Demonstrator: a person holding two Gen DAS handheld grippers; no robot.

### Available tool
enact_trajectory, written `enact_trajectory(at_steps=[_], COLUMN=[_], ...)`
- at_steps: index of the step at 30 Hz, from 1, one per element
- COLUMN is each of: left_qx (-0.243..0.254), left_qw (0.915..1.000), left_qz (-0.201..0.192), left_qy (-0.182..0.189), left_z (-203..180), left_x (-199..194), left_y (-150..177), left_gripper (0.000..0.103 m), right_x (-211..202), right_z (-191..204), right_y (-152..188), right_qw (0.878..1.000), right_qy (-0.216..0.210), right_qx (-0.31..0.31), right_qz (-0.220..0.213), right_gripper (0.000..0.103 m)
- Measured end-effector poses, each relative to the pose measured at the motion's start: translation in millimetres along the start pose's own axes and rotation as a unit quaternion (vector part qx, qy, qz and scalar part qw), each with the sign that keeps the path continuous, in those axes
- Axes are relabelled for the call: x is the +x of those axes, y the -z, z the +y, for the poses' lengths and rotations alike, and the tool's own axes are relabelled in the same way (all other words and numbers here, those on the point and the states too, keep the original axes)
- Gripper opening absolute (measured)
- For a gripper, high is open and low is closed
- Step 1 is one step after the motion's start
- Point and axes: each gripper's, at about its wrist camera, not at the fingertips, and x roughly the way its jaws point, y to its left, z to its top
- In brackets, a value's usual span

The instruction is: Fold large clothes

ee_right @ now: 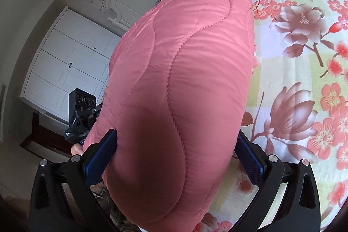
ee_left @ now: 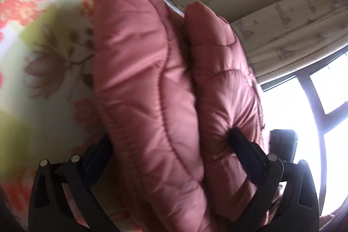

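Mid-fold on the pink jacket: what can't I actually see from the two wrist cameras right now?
- Left wrist view: the padded pink quilted jacket hides the left gripper's left fingertip; motion blur softens the floral bedsheet.
- Right wrist view: the jacket fills the centre, hiding the right gripper's fingertips and the bed beneath.
- Both views: sleeves, collar, hem and overall fold state are not shown.

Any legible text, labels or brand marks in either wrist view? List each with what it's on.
None can be read.
Other tool's black camera mount, right wrist view: small white markings, too small to read.
Curtain, left wrist view: faint printed pattern, no readable words.
Pink quilted jacket, floral bedsheet: no text visible.
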Motion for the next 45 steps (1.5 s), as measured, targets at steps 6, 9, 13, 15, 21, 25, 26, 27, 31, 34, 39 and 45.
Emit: enact_trajectory(at_steps=[6, 9, 13, 15, 21, 25, 26, 27, 31, 34, 39, 45], left_qx=[0.012, 0.036, 0.079, 0.094, 0.116, 0.100, 0.094, 0.089, 0.063, 0.085, 0.126, 0.195], left_qw=[0.9993, 0.9984, 0.9947, 0.9925, 0.9858, 0.9889, 0.9906, 0.9919, 0.9936, 0.9938, 0.9913, 0.9693], left_qz=[-0.010, -0.030, -0.053, -0.057, -0.042, -0.005, 0.006, 0.019, 0.025, 0.024, -0.037, -0.141], left_qy=[0.034, 0.031, 0.038, 0.052, 0.114, 0.110, 0.100, 0.088, 0.090, 0.066, 0.008, -0.052], left_z=[-1.3, -16.0, -56.5, -77.0, -138.5, -146.5, -142.0, -136.5, -111.2, -115.4, -135.5, -198.0], left_x=[3.9, -2.5, 3.9, 13.0, 74.6, 144.5, 156.9, 169.7, 192.8, 179.8, 138.5, 96.8], left_y=[2.3, 4.6, -1.0, -9.7, -56.2, -67.3, -66.7, -63.3, -46.2, -48.4, -64.1, -78.6], left_gripper=[0.067, 0.051, 0.046, 0.046, 0.047, 0.047, 0.048, 0.050, 0.058, 0.066, 0.069, 0.082], right_x=[11.6, 3.0, -21.3, -41.2, -115.4, -131.9, -129.4, -123.0, -108.4, -114.5, -130.2, -52.2], right_z=[17.5, 35.4, 45.1, 46.2, 32.6, -8.2, -18.9, -36.8, -78.2, -60.7, 8.9, 55.6], right_y=[18.3, 20.5, 13.9, 7.9, -36.7, -52.6, -51.4, -49.9, -35.1, -31.8, -26.5, -11.5], right_qw=[0.999, 0.996, 0.989, 0.985, 0.967, 0.968, 0.970, 0.972, 0.974, 0.965, 0.908, 0.887], right_qy=[0.001, 0.023, 0.049, 0.056, 0.117, 0.153, 0.159, 0.166, 0.172, 0.209, 0.319, 0.335], right_qx=[-0.035, -0.072, -0.102, -0.108, -0.117, -0.080, -0.065, -0.040, 0.006, -0.007, -0.123, -0.261], right_qz=[-0.023, -0.049, -0.096, -0.123, -0.191, -0.184, -0.175, -0.160, -0.144, -0.156, -0.244, -0.183], right_gripper=[0.091, 0.078, 0.073, 0.073, 0.073, 0.073, 0.073, 0.073, 0.083, 0.091, 0.092, 0.092])
